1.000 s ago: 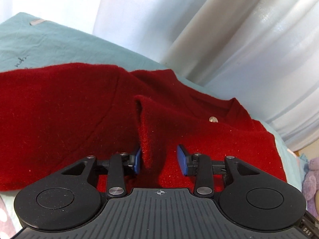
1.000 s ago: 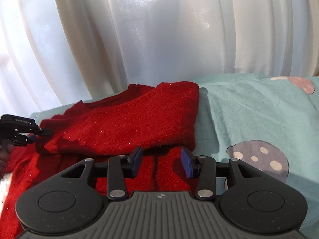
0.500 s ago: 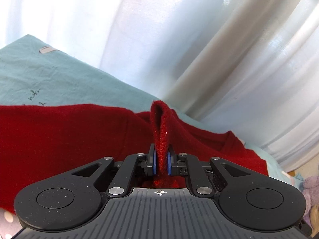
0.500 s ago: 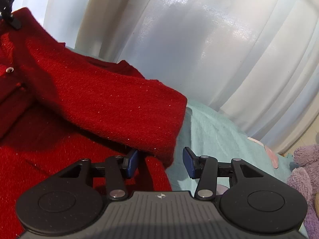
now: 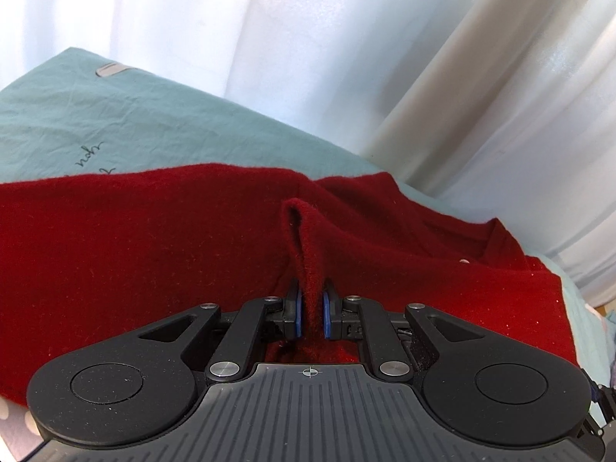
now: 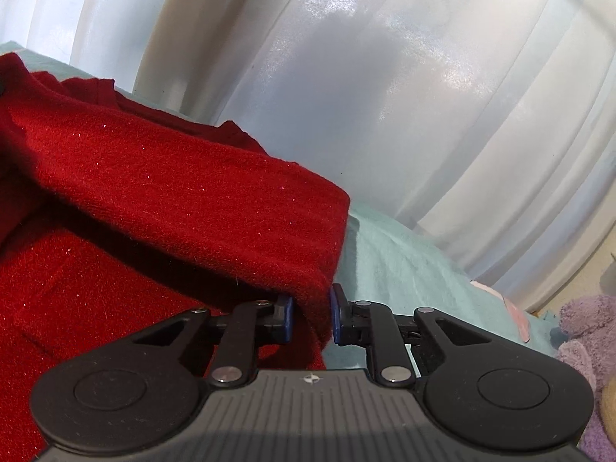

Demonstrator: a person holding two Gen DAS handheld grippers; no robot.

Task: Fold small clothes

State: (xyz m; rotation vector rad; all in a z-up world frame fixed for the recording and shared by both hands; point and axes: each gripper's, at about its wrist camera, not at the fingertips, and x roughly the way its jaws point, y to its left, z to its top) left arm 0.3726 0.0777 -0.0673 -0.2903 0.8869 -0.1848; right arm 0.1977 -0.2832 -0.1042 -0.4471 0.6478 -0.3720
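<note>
A red knitted cardigan (image 5: 154,238) lies on a pale teal sheet (image 5: 127,115). My left gripper (image 5: 310,313) is shut on a raised fold of the cardigan that stands up between its blue pads. In the right wrist view the cardigan (image 6: 173,200) has a sleeve folded over the body. My right gripper (image 6: 312,317) is shut on the sleeve's cuff end, at the cardigan's right edge. A small button (image 5: 464,261) shows near the neckline.
White curtains (image 6: 385,96) hang close behind the bed. The teal sheet (image 6: 400,265) extends to the right of the cardigan. A purple plush toy (image 6: 585,331) sits at the far right, by the bed's edge.
My right gripper has closed from open onto the sleeve cuff. My left gripper closed on the fold earlier and still holds it; the view has dropped slightly.
</note>
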